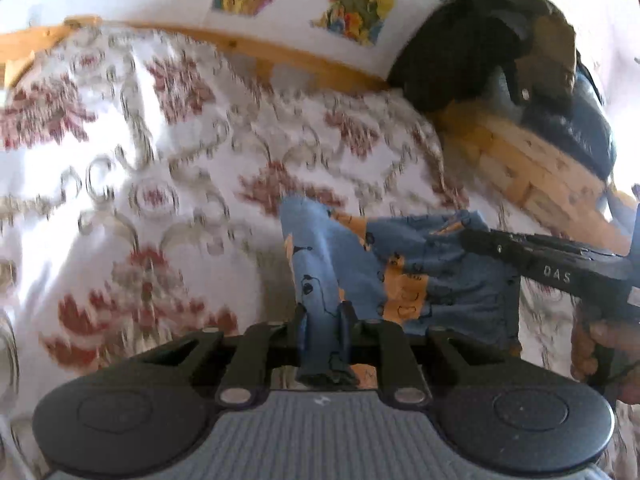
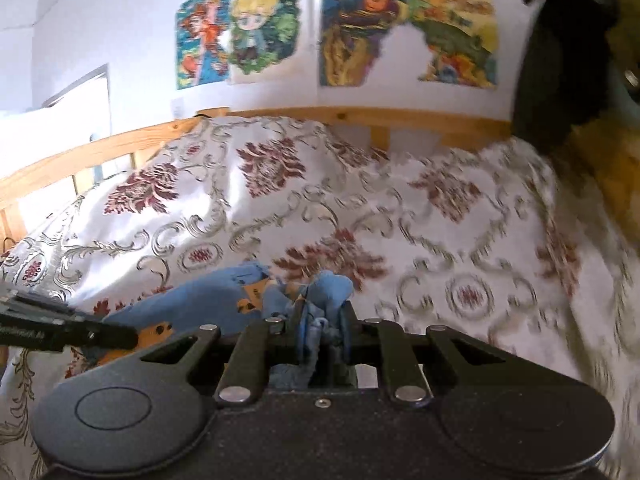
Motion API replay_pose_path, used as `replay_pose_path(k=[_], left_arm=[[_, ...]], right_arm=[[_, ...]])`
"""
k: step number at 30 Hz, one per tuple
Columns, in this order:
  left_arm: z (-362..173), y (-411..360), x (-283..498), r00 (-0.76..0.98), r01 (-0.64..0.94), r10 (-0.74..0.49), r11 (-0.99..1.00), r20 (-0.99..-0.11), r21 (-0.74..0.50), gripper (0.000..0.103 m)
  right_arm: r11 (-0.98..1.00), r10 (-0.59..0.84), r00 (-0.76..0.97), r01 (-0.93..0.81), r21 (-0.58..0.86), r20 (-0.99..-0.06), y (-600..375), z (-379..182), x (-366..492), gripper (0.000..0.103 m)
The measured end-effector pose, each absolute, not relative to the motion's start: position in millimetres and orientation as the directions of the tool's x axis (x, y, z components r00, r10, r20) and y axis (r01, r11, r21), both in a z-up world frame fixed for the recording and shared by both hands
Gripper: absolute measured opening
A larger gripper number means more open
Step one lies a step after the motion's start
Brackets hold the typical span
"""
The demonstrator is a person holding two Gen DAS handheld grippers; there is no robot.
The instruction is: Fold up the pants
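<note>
Readable writing only on the right gripper [image 1: 472, 236] as seen from the left wrist camera: white letters "DAS" along its dark finger; a further small print on the left gripper [image 2: 132, 336] in the right wrist view, too blurred to make out.

Left gripper [image 1: 323, 316] clamped narrow on a bunched fold of the blue pants [image 1: 400, 264], the cloth pinched between both fingers and rising straight ahead of them. Right gripper [image 2: 322, 320] likewise closed tight on a crumpled wad of the same pants [image 2: 208, 300], with fabric poking out above and below the jaws.

Pants blue with orange patches and dark line drawings, stretched between the two grippers, over a white bedspread [image 2: 360, 208] with dark red flowers and grey scrolls. Wooden bed rail [image 2: 360, 114] beyond, colourful cartoon pictures [image 2: 240, 32] on the wall. Hand [image 1: 600, 352] gripping the right tool's handle at the frame edge.
</note>
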State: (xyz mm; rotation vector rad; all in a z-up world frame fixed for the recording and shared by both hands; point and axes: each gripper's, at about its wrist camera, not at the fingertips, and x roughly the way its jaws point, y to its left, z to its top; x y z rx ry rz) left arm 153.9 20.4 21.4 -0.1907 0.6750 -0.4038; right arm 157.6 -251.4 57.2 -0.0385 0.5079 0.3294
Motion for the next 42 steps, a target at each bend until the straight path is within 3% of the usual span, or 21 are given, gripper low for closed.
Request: replay_pose_path(k=[6, 15, 26, 42], left_arm=[[39, 12, 196, 0.781, 0.257, -0.380, 0.919, -0.496, -0.300, 0.017], [11, 13, 245, 0.804, 0.223, -0.360, 0.920, -0.473, -0.322, 0.017], [-40, 20, 255, 0.733, 0.161, -0.346, 0.925, -0.586, -0.344, 0.017], [-46, 22, 255, 0.708, 0.135, -0.324, 0.934, -0.627, -0.330, 0.019]], right_arm=[[0.923, 0.318, 0.826, -0.382, -0.048, -0.466, -238, 85, 212, 0.016], [0.911, 0.301, 0.770, -0.407, -0.069, -0.563, -235, 88, 289, 0.016], [0.900, 0.258, 0.719, -0.421, -0.110, -0.645, -230, 28, 319, 0.016], [0.952, 0.201, 0.713, -0.304, -0.038, -0.671, -256, -6, 329, 0.018]])
